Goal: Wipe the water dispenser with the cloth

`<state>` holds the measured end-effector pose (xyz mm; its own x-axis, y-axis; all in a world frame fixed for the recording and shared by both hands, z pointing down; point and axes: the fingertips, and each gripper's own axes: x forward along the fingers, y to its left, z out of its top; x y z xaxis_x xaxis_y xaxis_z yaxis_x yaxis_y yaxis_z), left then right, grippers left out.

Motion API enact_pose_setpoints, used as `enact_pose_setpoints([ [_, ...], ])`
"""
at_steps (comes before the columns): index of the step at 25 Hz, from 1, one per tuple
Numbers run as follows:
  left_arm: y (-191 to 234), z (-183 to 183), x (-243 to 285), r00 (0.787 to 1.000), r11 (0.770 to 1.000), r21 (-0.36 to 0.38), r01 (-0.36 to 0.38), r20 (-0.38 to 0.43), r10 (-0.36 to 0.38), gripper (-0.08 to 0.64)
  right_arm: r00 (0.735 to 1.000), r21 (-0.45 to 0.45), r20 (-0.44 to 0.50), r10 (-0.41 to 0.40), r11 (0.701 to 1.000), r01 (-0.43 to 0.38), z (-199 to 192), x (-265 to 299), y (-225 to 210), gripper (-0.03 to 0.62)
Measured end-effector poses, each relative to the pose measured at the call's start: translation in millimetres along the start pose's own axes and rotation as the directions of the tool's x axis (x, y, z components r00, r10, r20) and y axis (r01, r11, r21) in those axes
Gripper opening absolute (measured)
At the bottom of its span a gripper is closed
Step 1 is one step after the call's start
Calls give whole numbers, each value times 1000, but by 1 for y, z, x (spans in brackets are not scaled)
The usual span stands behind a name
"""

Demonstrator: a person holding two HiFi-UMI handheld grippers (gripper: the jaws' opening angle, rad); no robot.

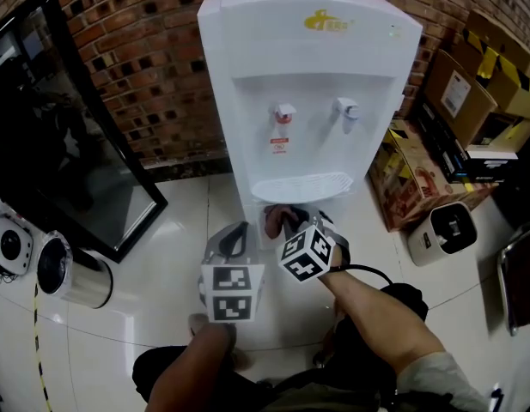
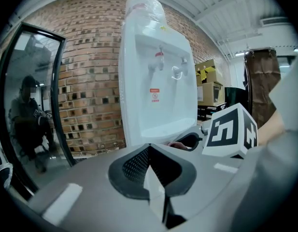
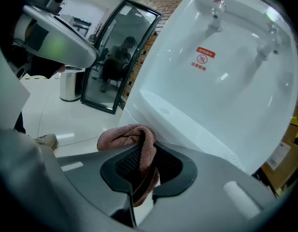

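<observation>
Firstly, at the far left a black-framed glass panel (image 1: 84, 157) leans against the rough red brick wall (image 1: 153, 67). A cylindrical brushed-steel bin (image 1: 74, 273) stands in front of it on the glossy white tiled floor (image 1: 174, 230). At centre, the water dispenser (image 1: 307, 67) is a tall smooth white plastic cabinet with rounded shoulders. It has a recessed bay with a red-capped tap (image 1: 284, 112) and a pale tap (image 1: 347, 108), and below them an oval slotted drip tray (image 1: 303, 185). The left gripper (image 2: 149, 151), grey moulded plastic with dark ribbed pads, has its jaws together with nothing between them. It is held low in front of the cabinet. The right gripper (image 3: 149, 153), just beside it, is clamped on the cloth (image 3: 131, 135), a soft pinkish-brown terry piece. The cloth is folded over at the jaw tips and hangs down through the gap between the pads. It sits close to the dispenser's lower front beneath the drip tray; whether it touches cannot be confirmed. Each gripper carries a white cube with black square markers. At the right, brown cardboard boxes (image 1: 458, 93) are stacked against the wall, with a small white boxy appliance (image 1: 442, 230) on the floor nearby.
</observation>
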<state>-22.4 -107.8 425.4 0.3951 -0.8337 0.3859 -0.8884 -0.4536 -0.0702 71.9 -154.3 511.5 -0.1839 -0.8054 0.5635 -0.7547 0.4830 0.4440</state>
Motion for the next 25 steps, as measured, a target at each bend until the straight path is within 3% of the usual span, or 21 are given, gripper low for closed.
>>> enact_pose_setpoints([
  [14,-70,15,27,991,990,44,131,8,-132,0,987,139,-107,-118,981,133,-68,-24,-80,72],
  [25,-116,4,36,984,981,80,179,-25,-177,0,967,204,-184,-178,955,214,-118,-35,-127,71],
])
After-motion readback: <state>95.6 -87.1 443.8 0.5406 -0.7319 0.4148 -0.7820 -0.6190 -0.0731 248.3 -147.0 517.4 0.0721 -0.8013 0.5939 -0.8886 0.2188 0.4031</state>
